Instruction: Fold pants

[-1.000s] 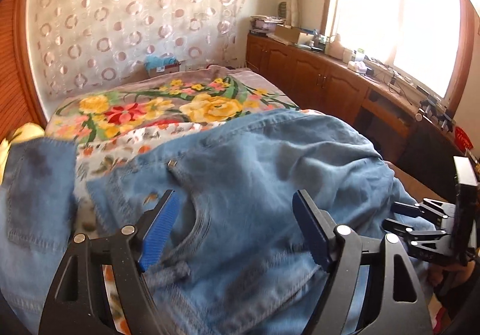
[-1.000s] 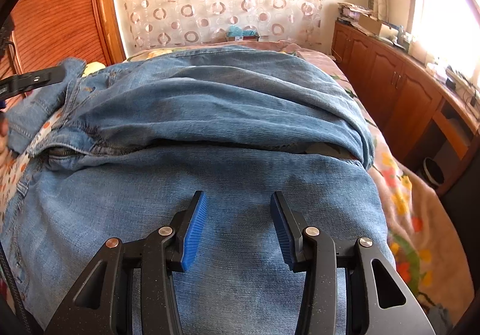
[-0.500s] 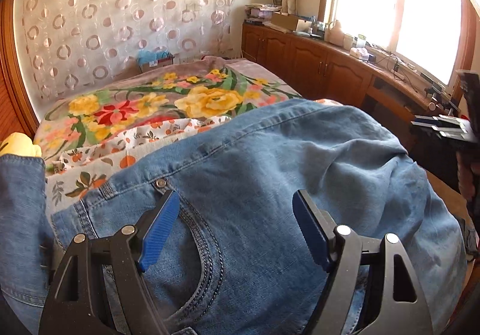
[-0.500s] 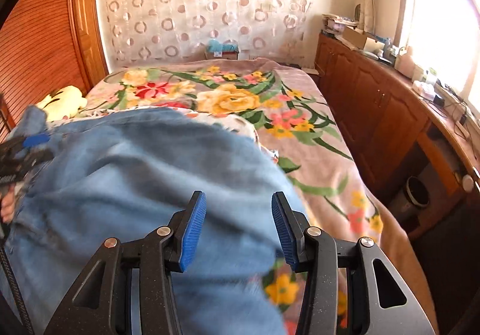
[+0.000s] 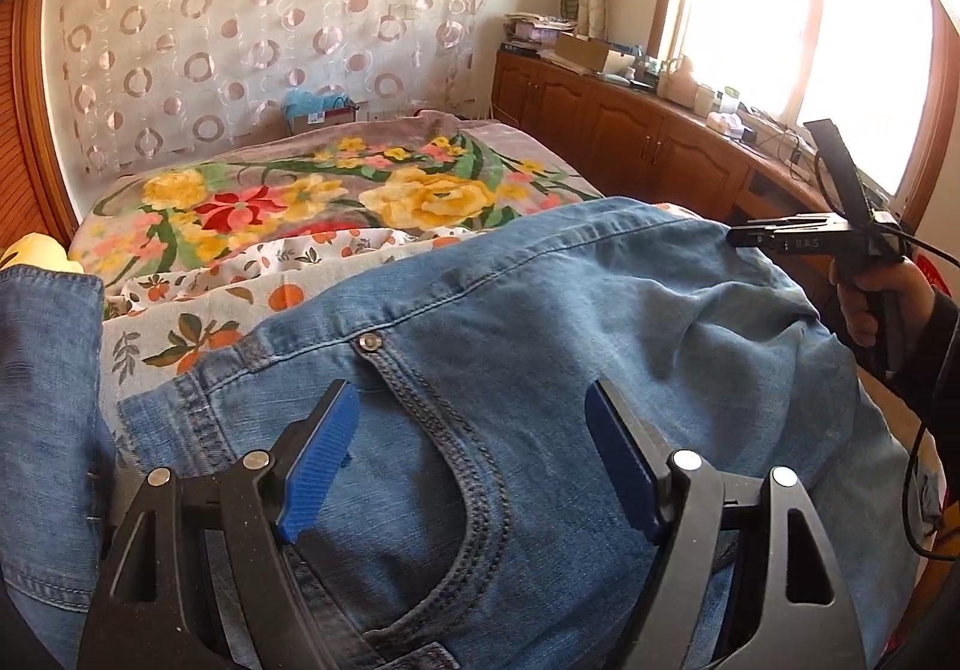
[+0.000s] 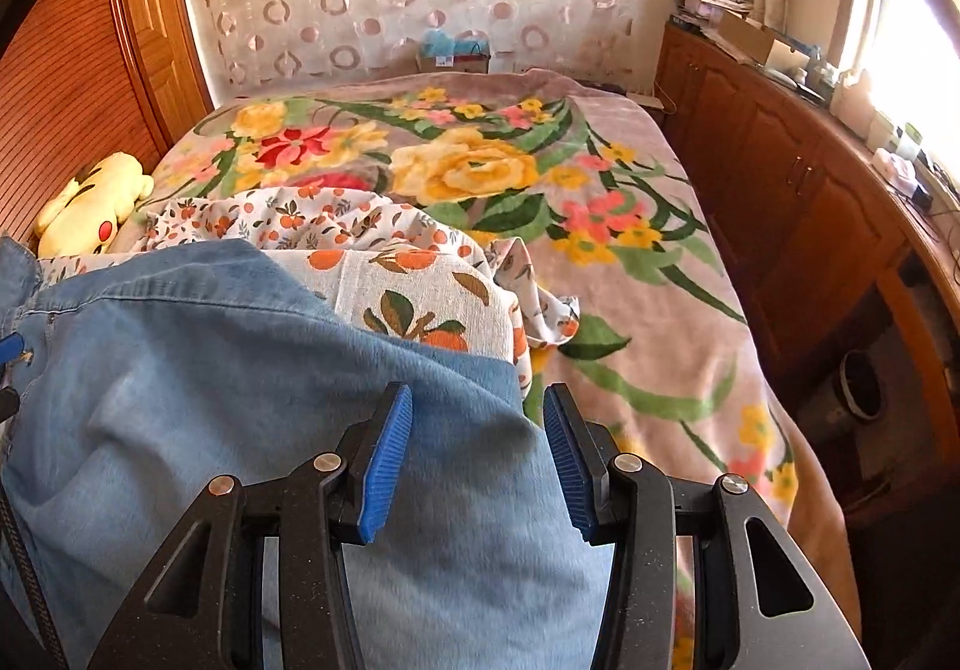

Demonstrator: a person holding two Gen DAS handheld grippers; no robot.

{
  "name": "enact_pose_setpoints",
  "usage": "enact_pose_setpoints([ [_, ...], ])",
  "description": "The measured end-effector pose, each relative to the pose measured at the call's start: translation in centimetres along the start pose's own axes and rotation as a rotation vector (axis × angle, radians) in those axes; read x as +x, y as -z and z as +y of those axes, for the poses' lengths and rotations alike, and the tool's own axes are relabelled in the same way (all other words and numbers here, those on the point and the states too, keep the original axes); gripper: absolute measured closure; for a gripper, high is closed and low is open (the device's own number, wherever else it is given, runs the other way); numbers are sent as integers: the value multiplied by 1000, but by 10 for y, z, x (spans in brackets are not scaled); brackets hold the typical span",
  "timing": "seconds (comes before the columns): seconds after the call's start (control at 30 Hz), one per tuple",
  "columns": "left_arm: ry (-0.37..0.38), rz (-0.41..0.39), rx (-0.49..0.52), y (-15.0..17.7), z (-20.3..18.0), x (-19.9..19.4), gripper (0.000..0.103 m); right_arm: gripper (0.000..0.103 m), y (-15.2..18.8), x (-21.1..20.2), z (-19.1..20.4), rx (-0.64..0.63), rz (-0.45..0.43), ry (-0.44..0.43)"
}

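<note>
Beneath the left gripper [image 5: 471,451], fingers wide apart, and the right gripper [image 6: 477,448], fingers apart and clamped on nothing, the jeans [image 5: 540,370] are spread on the bed [image 6: 660,274], whose flowered far half, hidden by denim a second ago, is now uncovered.

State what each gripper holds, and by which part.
Nothing is held. The left gripper stands open over the front pocket of the jeans; the right gripper stands open over their edge.
</note>
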State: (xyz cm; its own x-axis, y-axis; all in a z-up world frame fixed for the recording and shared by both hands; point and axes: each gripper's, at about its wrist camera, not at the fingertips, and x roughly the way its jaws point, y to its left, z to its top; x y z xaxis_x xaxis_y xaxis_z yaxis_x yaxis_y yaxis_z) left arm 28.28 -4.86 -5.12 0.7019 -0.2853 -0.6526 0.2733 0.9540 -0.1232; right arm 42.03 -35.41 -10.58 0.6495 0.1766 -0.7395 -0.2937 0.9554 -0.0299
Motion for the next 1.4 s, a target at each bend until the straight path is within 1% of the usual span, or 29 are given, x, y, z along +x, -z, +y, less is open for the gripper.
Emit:
enact_pose_setpoints([
  [0.2, -7, -38, -41, -3, 13, -12, 25, 57, -8, 10, 9, -41, 49, 18],
  [0.27, -13, -46, -47, -2, 15, -13, 25, 79, -9, 9, 8, -35, 50, 25],
  [0.33, -25, -43, -53, -1, 17, -12, 25, 94, -10, 5, 9, -41, 46, 40],
  [0.37, -25, -41, -57, -1, 18, -12, 25, 98, -11, 2, 10, -40, 37, 38],
  [0.47, -28, -49, -69, 0, 22, -14, 25, 99, -5, -15, 17, -57, 19, 27],
  [0.6, -43, -72, -75, 0, 25, -20, 25, 99, 7, -52, 23, -33, -59, -15],
  [0.7, -41, -80, -87, 0, 30, -22, 25, 99, 25, -78, 34, -30, -102, -60],
  [0.8, -43, -87, -91, 1, 31, -23, 25, 99, 48, -96, 51, -37, -121, -106],
  [0.93, -43, -89, -90, 1, 31, -24, 25, 99, 84, -111, 75, -43, -120, -159],
  [1.0, -45, -89, -87, 1, 31, -24, 25, 99, 101, -114, 85, -44, -103, -188],
  [1.07, -47, -88, -85, 1, 31, -24, 25, 99, 119, -111, 96, -61, -79, -198],
  [1.13, -52, -87, -80, 1, 31, -25, 25, 99, 133, -106, 99, -67, -54, -187],
  [1.23, -55, -80, -77, 1, 28, -23, 25, 99, 143, -98, 98, -56, -26, -182],
  [1.3, -60, -75, -72, 2, 27, -22, 25, 99, 142, -98, 97, -60, -21, -179],
  [1.33, -60, -74, -71, 2, 26, -22, 25, 97, 142, -99, 96, -62, -11, -185],
  [1.4, -64, -66, -68, 2, 26, -20, 25, 96, 135, -103, 96, -65, 17, -191],
])
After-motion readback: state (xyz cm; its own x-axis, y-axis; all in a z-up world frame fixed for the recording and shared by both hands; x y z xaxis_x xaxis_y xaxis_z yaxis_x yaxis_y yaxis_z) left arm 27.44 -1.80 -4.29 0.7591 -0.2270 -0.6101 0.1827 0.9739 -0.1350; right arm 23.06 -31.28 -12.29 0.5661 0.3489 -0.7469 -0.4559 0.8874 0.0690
